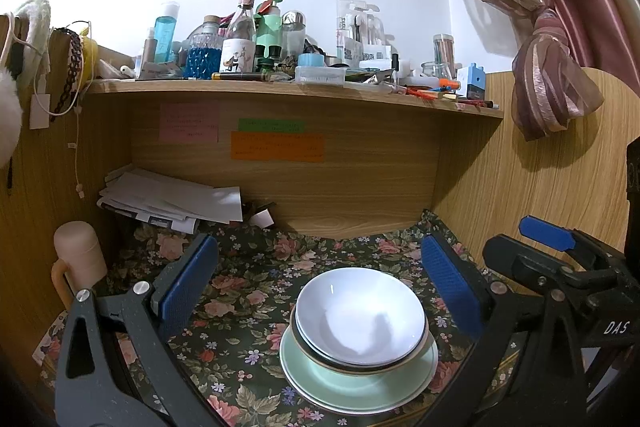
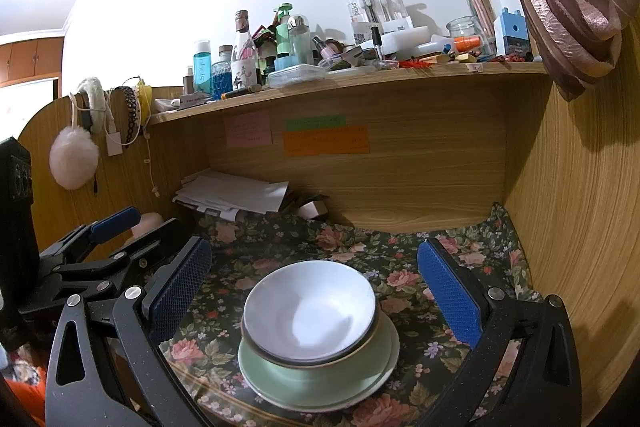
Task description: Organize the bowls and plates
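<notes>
White bowl (image 1: 360, 311) sits nested on the green plate (image 1: 356, 379), one neat stack on the floral cloth (image 1: 248, 279); looks finished (nothing loose visible). Left gripper (image 1: 316, 287) and right gripper (image 2: 316, 291) both gape wide, empty.

White bowl (image 1: 360, 315), pale green plate (image 1: 352, 383), dark floral cloth (image 1: 248, 267), blue fingers (image 1: 188, 283), wood-grain desk (image 1: 360, 187).
</notes>
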